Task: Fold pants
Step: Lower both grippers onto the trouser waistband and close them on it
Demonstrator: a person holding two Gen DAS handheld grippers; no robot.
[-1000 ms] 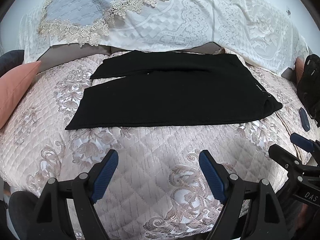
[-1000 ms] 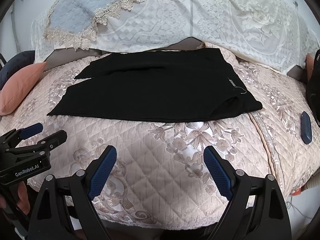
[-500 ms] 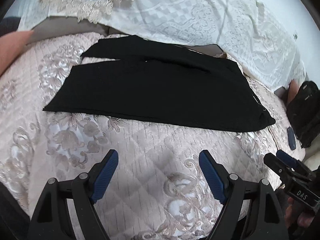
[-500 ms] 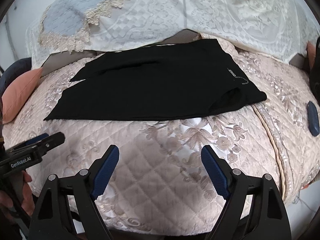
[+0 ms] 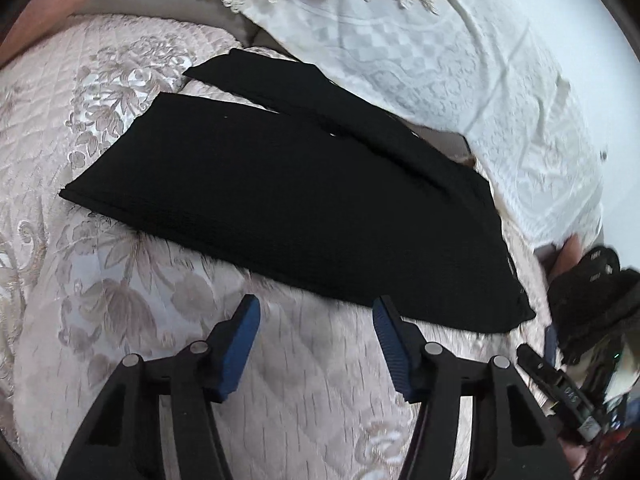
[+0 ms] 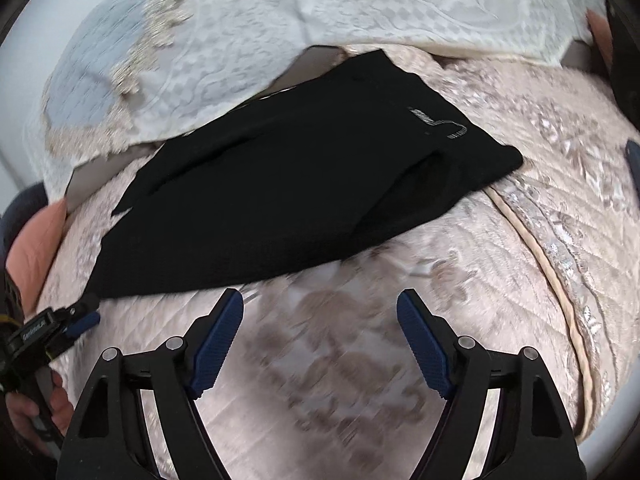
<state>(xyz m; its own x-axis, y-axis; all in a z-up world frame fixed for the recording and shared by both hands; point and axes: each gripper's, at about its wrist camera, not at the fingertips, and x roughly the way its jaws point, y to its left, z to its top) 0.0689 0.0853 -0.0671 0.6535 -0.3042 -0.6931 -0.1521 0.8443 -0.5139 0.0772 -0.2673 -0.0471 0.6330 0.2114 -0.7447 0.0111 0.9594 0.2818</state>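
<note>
Black pants lie flat on the quilted bedspread, legs to the left, waistband to the right; they also show in the right wrist view, with a small printed label near the waist. My left gripper is open and empty, just short of the pants' near edge. My right gripper is open and empty, close to the near edge towards the waist end. The left gripper's tip shows at the left of the right wrist view, next to the near leg's hem corner.
The pink quilted bedspread covers the bed. White lace pillows stand behind the pants. A salmon cushion lies at the left. A black bag and a small blue object lie at the right.
Both grippers have moved forward and down towards the pants' near edge. The left view has swung left, the right view has tilted right. Both stay open.
</note>
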